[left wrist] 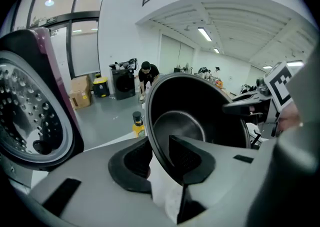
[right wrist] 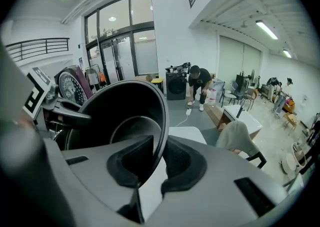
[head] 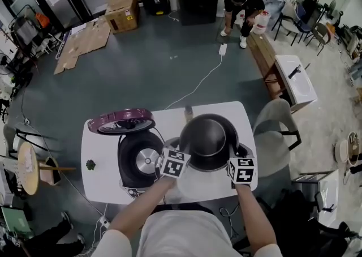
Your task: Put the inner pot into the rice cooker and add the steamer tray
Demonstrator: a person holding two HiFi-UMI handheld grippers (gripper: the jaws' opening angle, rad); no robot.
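The dark inner pot point(head: 208, 140) hangs in the air above the white table point(head: 99, 178), just right of the open rice cooker point(head: 139, 161). The cooker's purple lid point(head: 120, 121) stands up behind it. My left gripper point(head: 182, 153) is shut on the pot's left rim, and my right gripper point(head: 234, 156) is shut on its right rim. In the left gripper view the pot point(left wrist: 200, 106) tilts, its rim pinched at my left gripper point(left wrist: 159, 163), with the lid point(left wrist: 30, 116) at the left. In the right gripper view the pot's point(right wrist: 125, 116) thin rim sits in my right gripper point(right wrist: 159, 163).
A small bottle point(head: 188, 113) stands at the table's far edge behind the pot. A tiny green plant point(head: 90, 165) sits at the table's left. A grey chair point(head: 272, 130) is right of the table. A person point(head: 242, 2) bends over far across the floor.
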